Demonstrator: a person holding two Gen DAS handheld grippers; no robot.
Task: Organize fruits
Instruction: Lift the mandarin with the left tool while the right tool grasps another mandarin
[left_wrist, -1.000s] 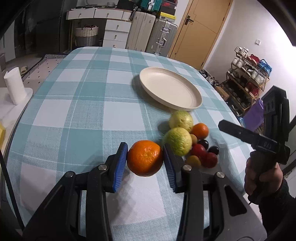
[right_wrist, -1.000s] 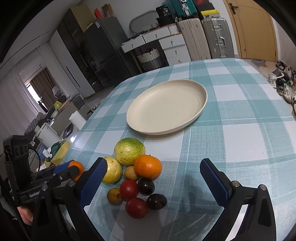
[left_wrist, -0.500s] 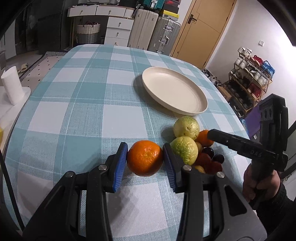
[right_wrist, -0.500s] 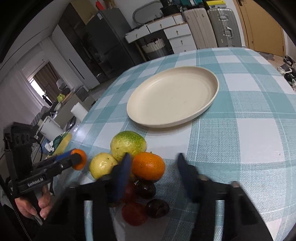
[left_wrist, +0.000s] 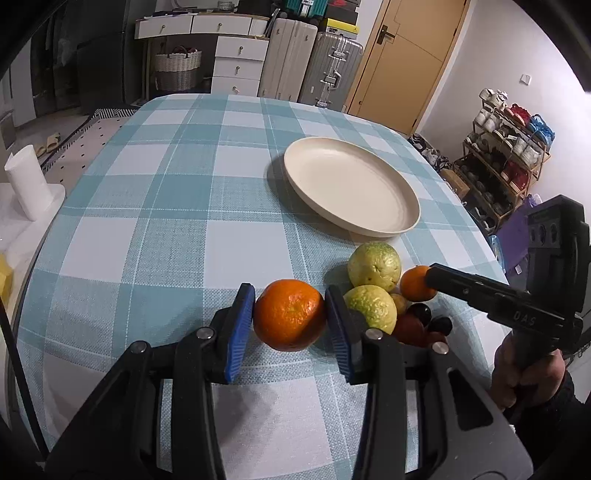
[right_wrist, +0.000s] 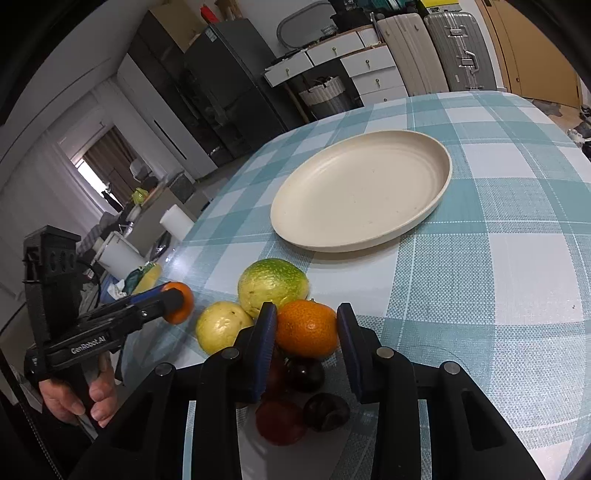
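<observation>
My left gripper (left_wrist: 290, 314) is shut on a large orange (left_wrist: 289, 314) held just above the checked cloth, left of the fruit pile. My right gripper (right_wrist: 307, 330) is shut on a smaller orange (right_wrist: 308, 328) at the pile's top. Two yellow-green guavas (right_wrist: 271, 286) (right_wrist: 221, 330) lie just behind and left of it. Dark red and black small fruits (right_wrist: 327, 411) lie under my right fingers. An empty cream plate (right_wrist: 360, 194) sits beyond the pile; it also shows in the left wrist view (left_wrist: 349, 190).
The table (left_wrist: 177, 229) has a teal and white checked cloth. A white roll (left_wrist: 27, 188) stands on a side surface off the left edge. Suitcases (left_wrist: 328, 70), drawers and a shoe rack (left_wrist: 506, 155) stand beyond the table.
My right gripper moved in over the pile and closed from wide open onto the smaller orange. My left gripper kept hold of the large orange and barely moved.
</observation>
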